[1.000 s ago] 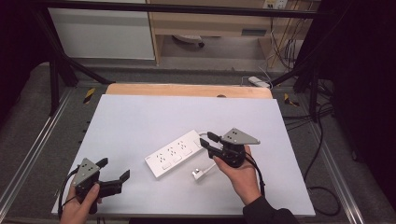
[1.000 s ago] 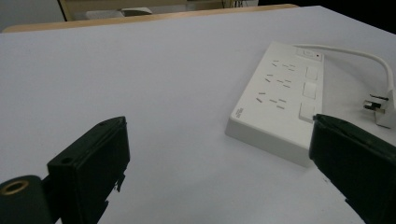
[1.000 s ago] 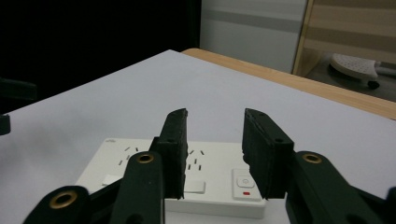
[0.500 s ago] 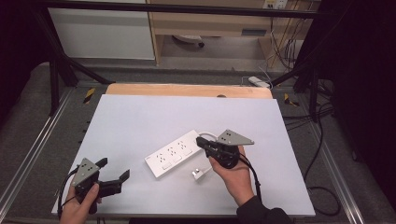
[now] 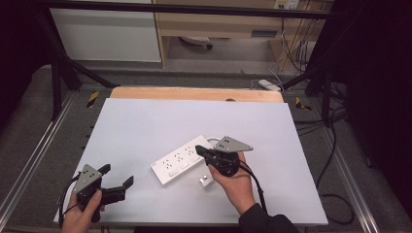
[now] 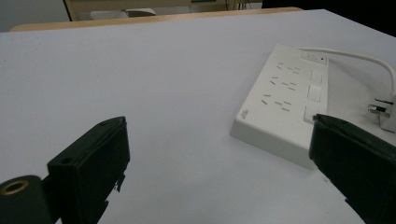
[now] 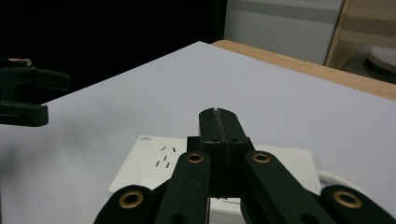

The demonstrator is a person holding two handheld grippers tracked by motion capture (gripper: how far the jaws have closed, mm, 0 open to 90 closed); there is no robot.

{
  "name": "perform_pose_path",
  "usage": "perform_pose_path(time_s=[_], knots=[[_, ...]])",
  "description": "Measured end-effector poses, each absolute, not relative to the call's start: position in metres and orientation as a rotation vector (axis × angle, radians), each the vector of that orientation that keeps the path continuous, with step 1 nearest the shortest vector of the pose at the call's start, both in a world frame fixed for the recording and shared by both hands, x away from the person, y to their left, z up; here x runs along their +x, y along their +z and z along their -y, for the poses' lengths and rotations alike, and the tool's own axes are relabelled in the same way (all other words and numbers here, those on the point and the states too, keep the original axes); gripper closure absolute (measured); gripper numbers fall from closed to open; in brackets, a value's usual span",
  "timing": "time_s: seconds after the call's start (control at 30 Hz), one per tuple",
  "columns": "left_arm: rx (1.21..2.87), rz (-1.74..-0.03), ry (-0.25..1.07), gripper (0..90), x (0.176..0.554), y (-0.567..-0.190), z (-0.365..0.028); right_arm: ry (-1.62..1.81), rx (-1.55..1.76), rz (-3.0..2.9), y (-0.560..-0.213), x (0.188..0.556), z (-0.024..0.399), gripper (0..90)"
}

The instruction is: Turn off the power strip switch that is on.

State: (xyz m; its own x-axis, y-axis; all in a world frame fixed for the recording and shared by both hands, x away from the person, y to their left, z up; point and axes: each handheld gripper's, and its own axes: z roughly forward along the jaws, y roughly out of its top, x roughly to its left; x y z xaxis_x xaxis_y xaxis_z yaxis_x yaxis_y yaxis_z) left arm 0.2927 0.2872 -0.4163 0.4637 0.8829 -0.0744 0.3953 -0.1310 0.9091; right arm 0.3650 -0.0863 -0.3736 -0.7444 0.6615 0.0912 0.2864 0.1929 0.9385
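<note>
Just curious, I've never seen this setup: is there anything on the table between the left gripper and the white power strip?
No, just bare white table lies between the left gripper and the power strip, as the high view shows.

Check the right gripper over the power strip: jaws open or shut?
Shut, empty. In the right gripper view, the right gripper has its jaws pressed flat together, nothing between them, above the power strip.
</note>
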Motion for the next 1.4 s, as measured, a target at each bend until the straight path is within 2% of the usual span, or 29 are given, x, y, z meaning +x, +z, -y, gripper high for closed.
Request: perform_pose_path(time_s=[0.7, 1.4], knots=[[1.725, -1.111, 0.624, 5.0, 0.293, -0.416, -0.289, 1.551, 0.896, -2.237, -0.386, 0.359, 0.059, 90.0], [1.728, -1.11, 0.628, 5.0, 0.293, -0.417, -0.289, 1.527, 0.911, -2.307, -0.396, 0.361, 0.051, 90.0]])
